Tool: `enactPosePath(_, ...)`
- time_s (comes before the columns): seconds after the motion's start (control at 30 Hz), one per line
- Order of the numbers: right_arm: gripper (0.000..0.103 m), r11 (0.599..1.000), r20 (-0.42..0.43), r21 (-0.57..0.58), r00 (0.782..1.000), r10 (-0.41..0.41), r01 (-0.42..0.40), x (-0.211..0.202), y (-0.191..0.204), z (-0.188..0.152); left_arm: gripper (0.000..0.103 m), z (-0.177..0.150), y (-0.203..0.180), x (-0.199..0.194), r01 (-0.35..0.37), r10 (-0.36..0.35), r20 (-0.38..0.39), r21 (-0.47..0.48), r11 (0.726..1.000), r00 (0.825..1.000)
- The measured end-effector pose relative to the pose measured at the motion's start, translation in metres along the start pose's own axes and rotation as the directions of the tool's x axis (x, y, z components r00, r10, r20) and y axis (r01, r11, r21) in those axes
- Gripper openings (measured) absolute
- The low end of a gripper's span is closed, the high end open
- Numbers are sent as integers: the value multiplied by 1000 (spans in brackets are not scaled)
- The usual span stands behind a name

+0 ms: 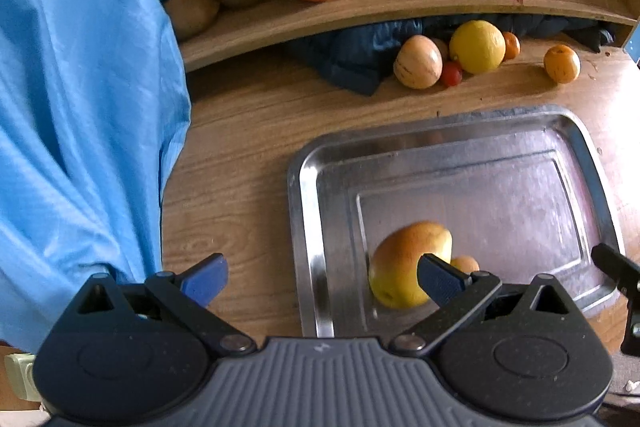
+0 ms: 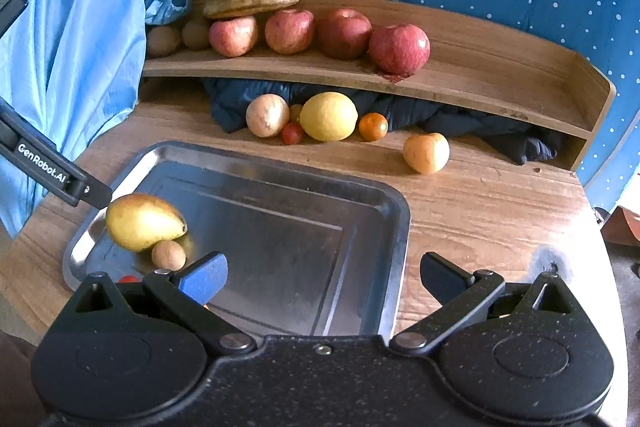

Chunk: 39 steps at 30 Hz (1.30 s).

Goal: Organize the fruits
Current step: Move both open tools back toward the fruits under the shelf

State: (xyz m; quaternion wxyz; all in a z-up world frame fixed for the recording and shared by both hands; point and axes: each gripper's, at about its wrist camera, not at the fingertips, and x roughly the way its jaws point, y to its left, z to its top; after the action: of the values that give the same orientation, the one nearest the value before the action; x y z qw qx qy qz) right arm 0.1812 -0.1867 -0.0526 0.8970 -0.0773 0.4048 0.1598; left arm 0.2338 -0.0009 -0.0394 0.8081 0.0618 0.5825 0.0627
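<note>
A yellow mango (image 2: 142, 221) lies in the near-left corner of the steel tray (image 2: 360, 187) on the wooden desk (image 2: 480, 211). In the right wrist view its long axis runs roughly along the tray's near edge, the pointed tip toward the tray's middle and the blunt end at the left rim. A small round brown fruit (image 2: 168, 255) touches its near side.

The left gripper (image 1: 322, 277) hangs with its jaws apart and empty, one finger over the desk left of the tray, the other in front of the mango. The right gripper (image 2: 322, 277) is also spread wide and empty over the tray's near-right corner.

At the desk's far edge, below the shelf, sit a lemon (image 2: 329, 116), a pale round fruit (image 2: 267, 115), a cherry tomato (image 2: 293, 133) and a small orange (image 2: 373, 126).
</note>
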Motion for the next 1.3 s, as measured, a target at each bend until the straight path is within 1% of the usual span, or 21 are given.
enactPosePath(0.33, 102, 998, 33, -67, 999, -18, 20, 10, 6, 24, 102, 29, -4, 5, 32, -32, 46, -16, 999, 998)
enactPosePath(0.47, 102, 997, 51, -72, 998, -26, 29, 14, 4, 35, 102, 41, 0, 13, 44, -42, 50, -37, 998, 998)
enactPosePath(0.73, 102, 996, 100, -93, 995, -9, 18, 21, 6, 52, 102, 67, 12, 34, 64, -60, 49, -93, 994, 997)
enactPosePath(0.9, 102, 994, 75, -108, 997, -21, 29, 35, 8, 60, 102, 84, 16, 50, 94, -90, 40, -104, 990, 995)
enactPosePath(1.07, 102, 991, 29, -119, 998, -55, 58, 53, 9, 68, 102, 99, 16, 65, 141, -137, 43, -121, 983, 990)
enactPosePath(1.17, 102, 988, -1, -127, 996, -84, 83, 65, 10, 73, 102, 107, 15, 71, 189, -181, 65, -136, 973, 981)
enactPosePath(1.3, 102, 975, -31, -186, 991, -128, 120, 82, 16, 80, 102, 117, 14, 81, 265, -256, 76, -156, 952, 964)
